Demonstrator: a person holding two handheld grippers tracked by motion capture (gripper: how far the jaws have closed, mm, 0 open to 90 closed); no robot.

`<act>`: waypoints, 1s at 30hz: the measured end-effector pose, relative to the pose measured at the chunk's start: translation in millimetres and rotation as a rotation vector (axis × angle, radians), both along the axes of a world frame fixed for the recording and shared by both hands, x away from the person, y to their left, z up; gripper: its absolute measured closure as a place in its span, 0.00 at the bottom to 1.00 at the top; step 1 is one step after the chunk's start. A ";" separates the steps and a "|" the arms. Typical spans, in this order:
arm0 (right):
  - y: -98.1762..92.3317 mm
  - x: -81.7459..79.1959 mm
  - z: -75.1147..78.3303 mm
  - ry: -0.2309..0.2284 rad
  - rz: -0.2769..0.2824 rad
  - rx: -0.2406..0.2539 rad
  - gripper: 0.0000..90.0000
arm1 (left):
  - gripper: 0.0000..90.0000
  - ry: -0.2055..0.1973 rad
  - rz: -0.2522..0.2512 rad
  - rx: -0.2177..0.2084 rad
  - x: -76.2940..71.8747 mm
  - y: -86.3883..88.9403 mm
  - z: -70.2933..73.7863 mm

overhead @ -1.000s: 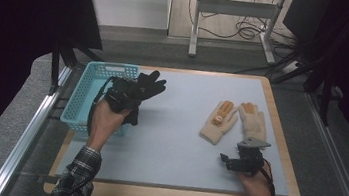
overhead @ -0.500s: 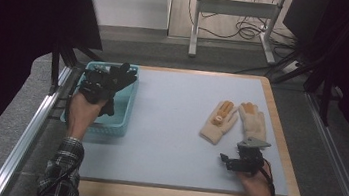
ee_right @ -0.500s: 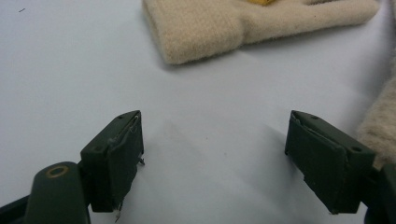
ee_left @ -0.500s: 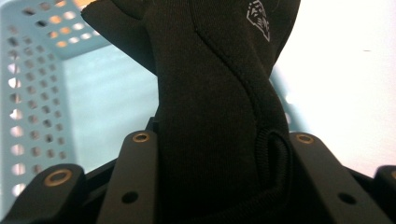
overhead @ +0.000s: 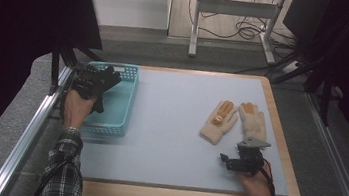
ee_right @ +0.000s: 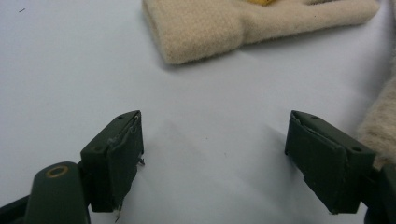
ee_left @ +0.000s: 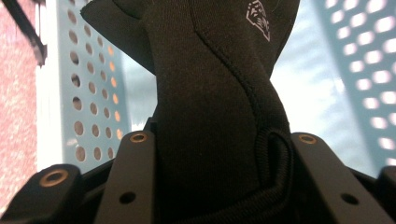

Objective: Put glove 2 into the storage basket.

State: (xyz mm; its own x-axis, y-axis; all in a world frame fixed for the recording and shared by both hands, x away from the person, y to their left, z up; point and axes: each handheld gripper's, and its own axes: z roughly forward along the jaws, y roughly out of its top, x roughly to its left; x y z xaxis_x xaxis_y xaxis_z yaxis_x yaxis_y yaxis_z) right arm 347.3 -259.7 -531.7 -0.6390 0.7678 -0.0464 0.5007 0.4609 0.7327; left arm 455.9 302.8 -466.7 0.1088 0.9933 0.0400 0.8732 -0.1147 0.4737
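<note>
Here the left gripper (overhead: 95, 82), clamped on the black glove (ee_left: 219, 93), hangs over the teal basket (overhead: 121, 102), the glove's length seemingly pointing down into it. Well apart to the right, two beige gloves (overhead: 220, 121) lie just beyond the right gripper (ee_right: 215, 158), jaws wide and empty.

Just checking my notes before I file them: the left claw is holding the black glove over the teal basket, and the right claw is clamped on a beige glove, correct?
Not quite. The right claw stands open over the bare mat, with nothing between its jaws, as the right gripper view shows. The left claw does hold the black glove over the teal basket.
</note>
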 end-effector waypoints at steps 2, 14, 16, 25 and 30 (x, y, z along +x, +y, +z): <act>0.0 0.0 0.0 0.000 0.000 0.000 0.21 | 0.67 0.023 0.011 0.019 5.1 1.3 -6.0; -0.1 0.1 0.0 0.001 0.000 0.002 0.21 | 0.52 0.130 0.017 0.147 25.5 -2.4 -31.9; -0.1 0.1 0.0 0.001 0.000 0.002 0.21 | 0.40 0.145 0.004 0.143 25.2 -2.6 -32.1; 0.0 0.0 0.0 0.001 0.000 0.000 0.21 | 0.16 0.082 -0.028 0.059 13.9 -0.4 -12.5; 0.0 0.0 0.0 0.000 0.000 0.000 0.21 | 0.09 0.016 -0.048 -0.029 5.1 0.5 2.2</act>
